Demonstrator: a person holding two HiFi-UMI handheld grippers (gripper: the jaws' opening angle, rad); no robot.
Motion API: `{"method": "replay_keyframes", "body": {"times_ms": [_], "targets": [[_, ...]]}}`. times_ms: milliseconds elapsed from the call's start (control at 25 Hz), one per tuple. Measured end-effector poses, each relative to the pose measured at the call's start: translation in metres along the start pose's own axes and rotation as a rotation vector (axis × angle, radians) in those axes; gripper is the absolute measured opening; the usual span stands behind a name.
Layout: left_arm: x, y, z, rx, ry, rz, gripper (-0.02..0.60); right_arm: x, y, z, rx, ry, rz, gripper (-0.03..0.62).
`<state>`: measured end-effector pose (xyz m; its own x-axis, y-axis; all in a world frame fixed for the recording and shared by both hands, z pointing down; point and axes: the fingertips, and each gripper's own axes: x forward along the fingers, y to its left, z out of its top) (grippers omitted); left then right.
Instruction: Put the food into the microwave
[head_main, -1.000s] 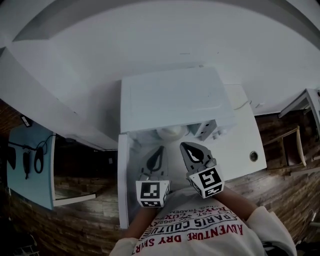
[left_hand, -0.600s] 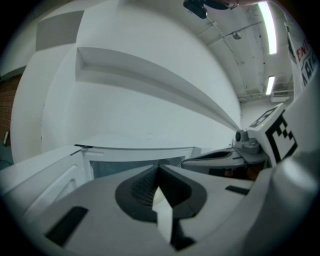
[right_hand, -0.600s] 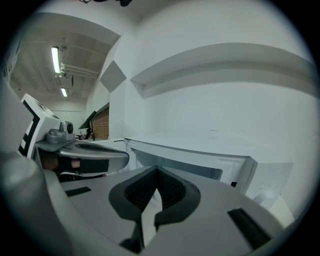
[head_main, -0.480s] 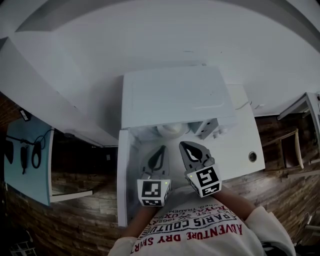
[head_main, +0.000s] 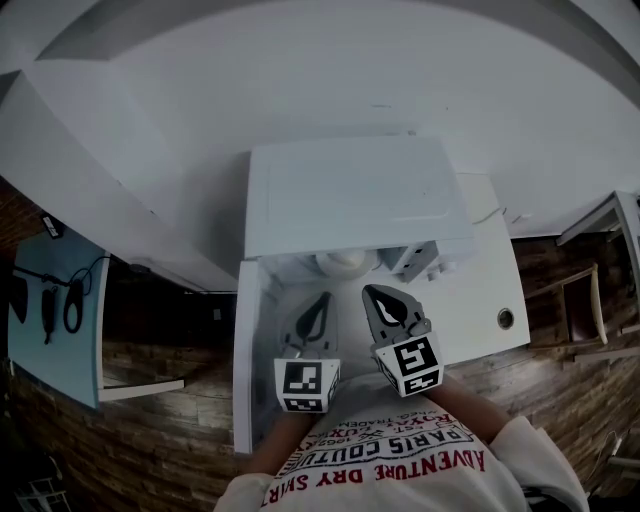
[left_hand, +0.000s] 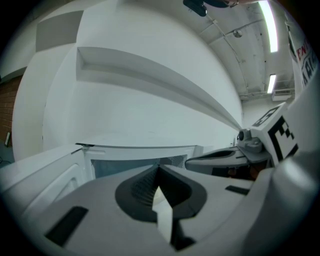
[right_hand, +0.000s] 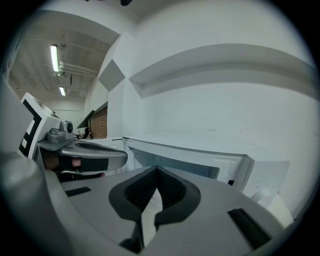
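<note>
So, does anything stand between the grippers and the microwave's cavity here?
Nothing visible does. The door of the microwave hangs open at the left, and the left gripper and right gripper, both shut and empty, face the open cavity. A pale round thing shows inside.

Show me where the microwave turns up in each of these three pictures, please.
Head view: the microwave fills the centre, its door swung open to the left.
Left gripper view: the microwave sits low in the centre, open front just beyond the jaws.
Right gripper view: the microwave runs from the middle rightward, beyond the jaws.
Shared landmark: the long wall ledge above it, seen in both gripper views.
</note>
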<state>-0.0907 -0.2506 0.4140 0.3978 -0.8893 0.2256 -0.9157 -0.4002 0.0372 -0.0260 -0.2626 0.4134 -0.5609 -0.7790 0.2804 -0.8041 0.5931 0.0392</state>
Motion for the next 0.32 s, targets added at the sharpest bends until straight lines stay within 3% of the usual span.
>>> {"method": "replay_keyframes", "body": {"times_ms": [320], "targets": [[-0.0007,-0.0050,-0.0113,-0.002,0.019,-0.007,0.003,-0.0016,-0.0053,-0.0088,0.023,0.015,-0.005,0.011]]}}
